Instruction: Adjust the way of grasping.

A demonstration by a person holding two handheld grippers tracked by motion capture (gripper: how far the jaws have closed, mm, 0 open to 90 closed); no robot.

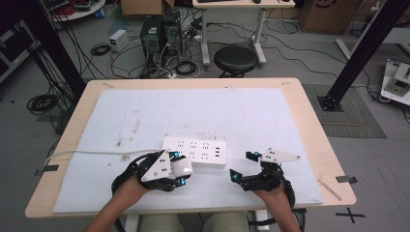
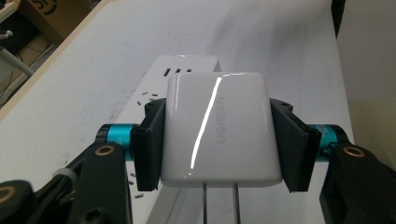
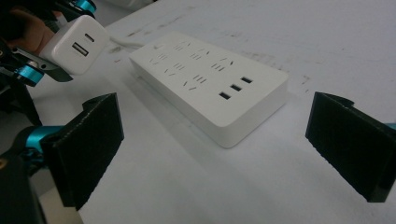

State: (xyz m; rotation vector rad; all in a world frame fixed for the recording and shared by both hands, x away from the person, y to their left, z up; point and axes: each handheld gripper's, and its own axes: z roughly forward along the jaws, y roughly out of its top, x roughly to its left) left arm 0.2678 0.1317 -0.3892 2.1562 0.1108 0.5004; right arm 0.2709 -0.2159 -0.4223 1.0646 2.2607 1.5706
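Left gripper [image 2: 217,140] around glossy boxy charger [image 2: 219,126]

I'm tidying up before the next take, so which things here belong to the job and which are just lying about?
In use:
glossy white square plug-in charger, in left claw
flat white power strip

Lying about:
round black stool
cardboard box

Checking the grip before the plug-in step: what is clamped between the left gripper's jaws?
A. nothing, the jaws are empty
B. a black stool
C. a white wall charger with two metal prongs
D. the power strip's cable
C: in the left gripper view the left gripper has its black pads pressed on both sides of the white charger, whose prongs point toward the camera, above the power strip.
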